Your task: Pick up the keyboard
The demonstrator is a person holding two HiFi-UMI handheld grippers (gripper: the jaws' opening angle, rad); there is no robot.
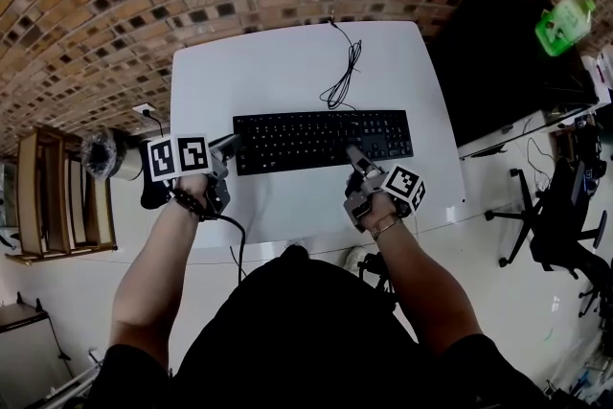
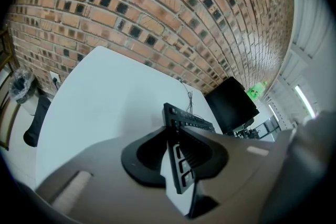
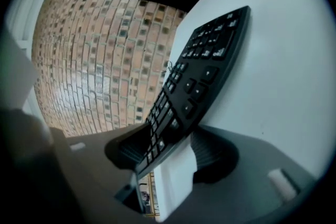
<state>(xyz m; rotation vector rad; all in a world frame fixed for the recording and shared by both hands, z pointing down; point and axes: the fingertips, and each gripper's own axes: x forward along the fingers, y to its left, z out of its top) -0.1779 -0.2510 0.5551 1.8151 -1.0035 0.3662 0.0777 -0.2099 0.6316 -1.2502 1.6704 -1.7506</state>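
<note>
On the white table the keyboard lies mid-table, its cable trailing to the far side. Our left gripper is clenched on its left end. Our right gripper is spread wide, with the near edge between its jaws but not pinched. We judge that we should seat that edge deep between the pads, close firmly, then raise both ends level, minding cable slack. A bagged bin sits on the floor at left, and we cannot make out its contents. A green bottle stands far right, its fill unclear.
</note>
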